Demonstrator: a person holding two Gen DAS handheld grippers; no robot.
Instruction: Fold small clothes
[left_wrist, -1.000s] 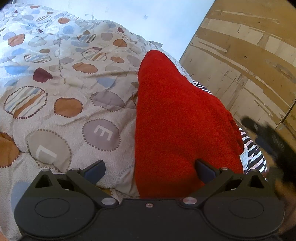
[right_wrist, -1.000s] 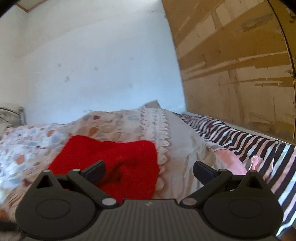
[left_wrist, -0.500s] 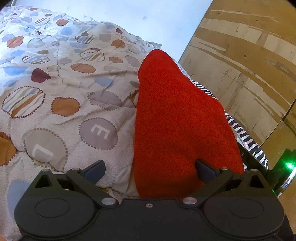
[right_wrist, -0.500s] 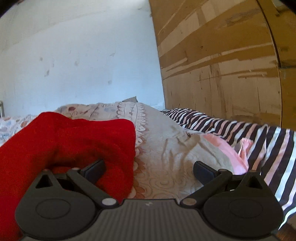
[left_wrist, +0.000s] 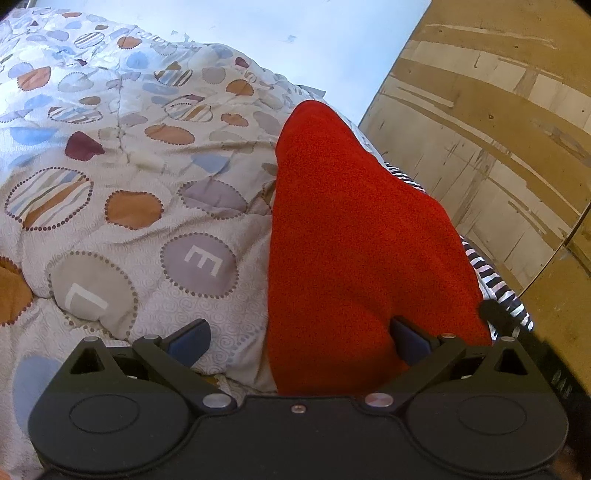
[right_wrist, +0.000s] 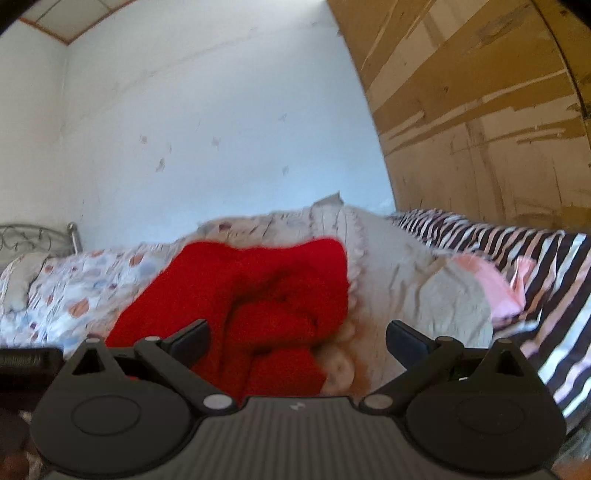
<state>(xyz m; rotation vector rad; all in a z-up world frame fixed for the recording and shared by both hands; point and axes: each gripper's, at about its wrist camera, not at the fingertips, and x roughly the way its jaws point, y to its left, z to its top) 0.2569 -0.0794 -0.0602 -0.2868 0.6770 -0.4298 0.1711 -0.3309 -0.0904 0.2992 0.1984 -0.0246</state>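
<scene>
Currently my left gripper (left_wrist: 298, 338) and right gripper (right_wrist: 297, 338) both have fingers spread wide, holding nothing. The red garment (left_wrist: 354, 236) lies rumpled on the quilt (left_wrist: 122, 177) of the bed, near the striped sheet (right_wrist: 517, 251). I'd judge it best to pinch two matching edge corners and flatten before folding.

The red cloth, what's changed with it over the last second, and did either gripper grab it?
In the right wrist view the red cloth loomed close half a second ago and now sits farther off again, blurred, so the right gripper has pulled back. Neither gripper took hold: both stay open. In the left wrist view the left gripper, the cloth and the patterned quilt look unchanged.
</scene>
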